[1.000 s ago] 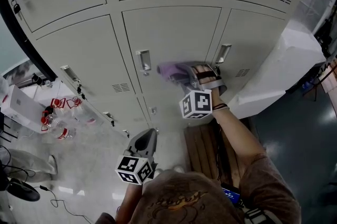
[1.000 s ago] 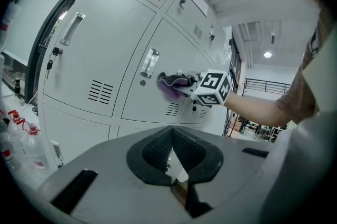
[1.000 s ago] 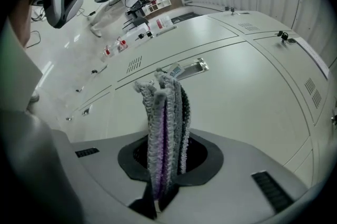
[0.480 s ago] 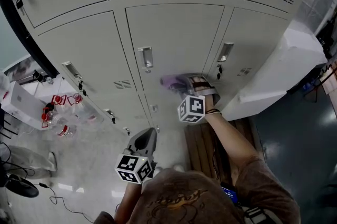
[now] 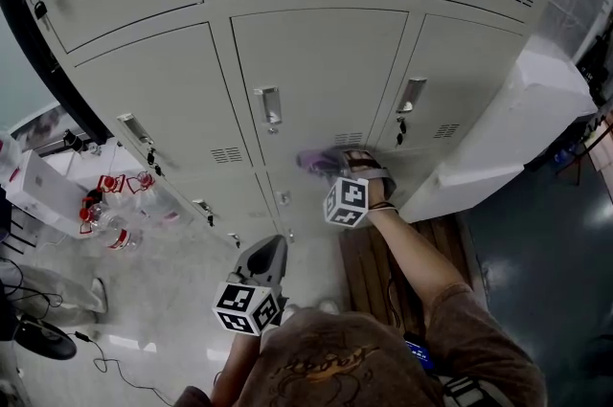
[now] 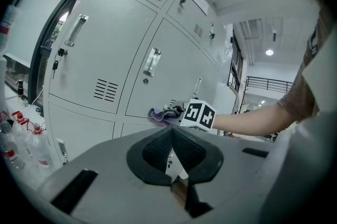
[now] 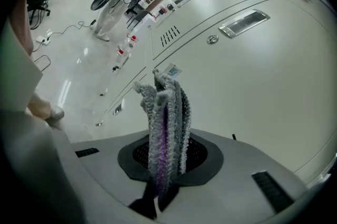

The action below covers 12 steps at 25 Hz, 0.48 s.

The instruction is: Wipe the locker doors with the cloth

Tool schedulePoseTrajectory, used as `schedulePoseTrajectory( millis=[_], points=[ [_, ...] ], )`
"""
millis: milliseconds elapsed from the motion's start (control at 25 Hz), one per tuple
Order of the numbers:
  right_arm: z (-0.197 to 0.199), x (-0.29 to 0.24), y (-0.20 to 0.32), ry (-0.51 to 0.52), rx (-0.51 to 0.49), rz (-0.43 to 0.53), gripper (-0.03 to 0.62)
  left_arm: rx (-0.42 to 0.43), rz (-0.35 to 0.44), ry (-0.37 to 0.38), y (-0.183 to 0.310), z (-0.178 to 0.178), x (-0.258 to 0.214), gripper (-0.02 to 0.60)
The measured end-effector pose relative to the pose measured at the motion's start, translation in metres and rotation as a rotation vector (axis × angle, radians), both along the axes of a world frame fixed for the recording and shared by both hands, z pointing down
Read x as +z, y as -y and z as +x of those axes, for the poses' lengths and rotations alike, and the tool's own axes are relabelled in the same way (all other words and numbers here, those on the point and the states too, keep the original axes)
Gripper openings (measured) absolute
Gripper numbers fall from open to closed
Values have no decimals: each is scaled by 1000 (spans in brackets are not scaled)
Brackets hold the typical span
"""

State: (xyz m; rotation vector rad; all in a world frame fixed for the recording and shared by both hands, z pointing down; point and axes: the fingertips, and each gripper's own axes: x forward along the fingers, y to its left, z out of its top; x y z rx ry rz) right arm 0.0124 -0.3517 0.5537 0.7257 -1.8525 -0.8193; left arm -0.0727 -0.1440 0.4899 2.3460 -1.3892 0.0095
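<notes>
The right gripper (image 5: 337, 162) is clamped on a bunched purple-grey cloth (image 5: 314, 161), held at the lower part of the middle locker door (image 5: 326, 70) below its handle (image 5: 270, 106) and apparently touching it. The left gripper (image 5: 268, 254) hangs low, well apart from the lockers, its jaws together on nothing. The cloth looks light, soft and limp, likely to fold under pressure, so it is best taken by a gathered bunch, as here, with loose folds left to meet the metal. The right gripper view shows ribbed folds standing up between the jaws, which the head view blurs, while the head view alone places the cloth among the doors.
</notes>
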Motion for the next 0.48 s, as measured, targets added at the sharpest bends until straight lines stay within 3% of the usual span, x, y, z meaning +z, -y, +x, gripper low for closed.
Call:
schedulePoseTrajectory(
  millis=[480],
  points=[
    [1,-25,-38,50,-41,-1,54,-10,-1,-14,0,-6,2,3]
  ],
)
